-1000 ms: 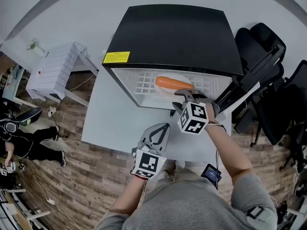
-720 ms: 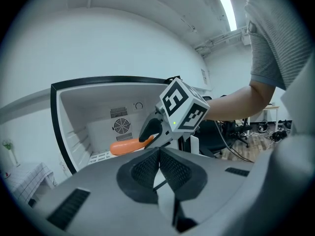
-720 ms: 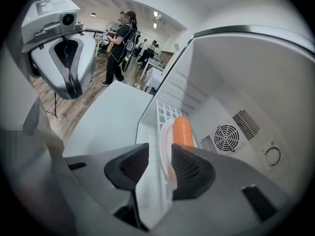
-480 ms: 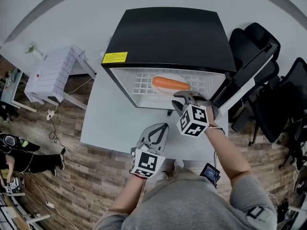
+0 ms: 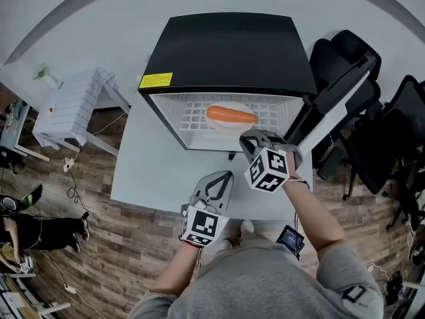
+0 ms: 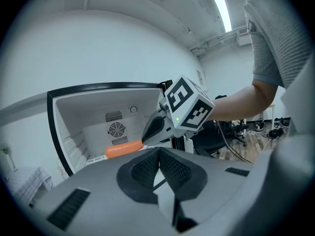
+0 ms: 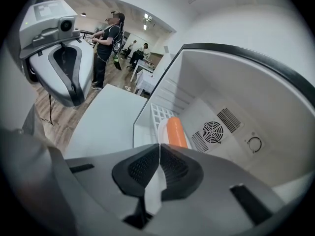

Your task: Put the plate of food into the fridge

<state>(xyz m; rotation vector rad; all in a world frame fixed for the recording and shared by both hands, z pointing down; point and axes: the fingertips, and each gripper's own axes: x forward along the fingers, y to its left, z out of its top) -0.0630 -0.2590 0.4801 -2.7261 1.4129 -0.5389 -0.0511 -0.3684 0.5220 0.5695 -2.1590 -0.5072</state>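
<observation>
A white plate [image 5: 232, 125] with a long orange piece of food [image 5: 230, 115] lies on the wire shelf inside the open black fridge [image 5: 229, 52]. My right gripper [image 5: 251, 138] hovers just in front of the fridge opening, a little right of the plate; its jaws have just been closing and are now shut with nothing between them. In the right gripper view the food [image 7: 175, 132] and plate [image 7: 162, 128] lie beyond the shut right gripper [image 7: 159, 168]. My left gripper [image 5: 226, 177] hangs over the white table [image 5: 149, 165], shut and empty. In the left gripper view the left gripper [image 6: 160, 168] points at the fridge.
The fridge door [image 5: 329, 118] stands open at the right, with black office chairs [image 5: 372, 131] behind it. A small white table [image 5: 73, 105] stands to the left on the wood floor. A person [image 7: 106, 38] stands far off in the room.
My right gripper has drawn back a little from the plate and its jaws have closed from wide open. The plate stays on the shelf. The left gripper has kept still.
</observation>
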